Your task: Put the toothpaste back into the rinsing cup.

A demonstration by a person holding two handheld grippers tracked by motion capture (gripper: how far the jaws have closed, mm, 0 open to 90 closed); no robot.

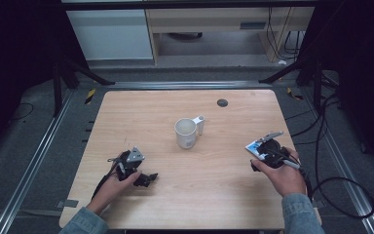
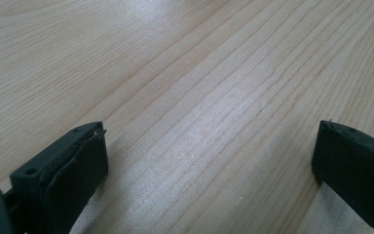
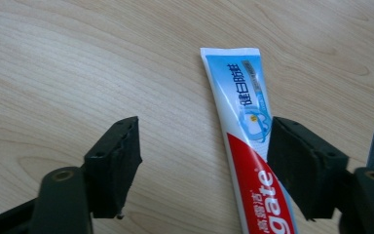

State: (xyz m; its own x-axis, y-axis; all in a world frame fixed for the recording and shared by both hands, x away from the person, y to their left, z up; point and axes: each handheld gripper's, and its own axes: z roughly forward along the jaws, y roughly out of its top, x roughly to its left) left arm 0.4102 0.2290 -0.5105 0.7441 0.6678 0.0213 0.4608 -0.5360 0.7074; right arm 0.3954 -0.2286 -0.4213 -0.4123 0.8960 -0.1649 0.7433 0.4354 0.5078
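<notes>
A blue, white and red toothpaste tube (image 3: 238,92) lies flat on the wooden table (image 1: 224,195) at its right side (image 1: 254,149). My right gripper (image 3: 204,146) is open just above it; the tube runs between the jaws, close against the right-hand one, and nothing squeezes it. In the high view a hand holds that gripper (image 1: 264,152) over the tube. My left gripper (image 2: 209,146) is open wide over bare wood, held low at the front left (image 1: 147,178). A white mug (image 1: 186,132) stands upright mid-table, apart from both grippers.
A small dark round disc (image 1: 222,102) sits in the tabletop near the far edge. Cables (image 1: 341,195) trail off the table's right side onto the floor. Metal frame rails (image 1: 39,146) run along the table's left and right.
</notes>
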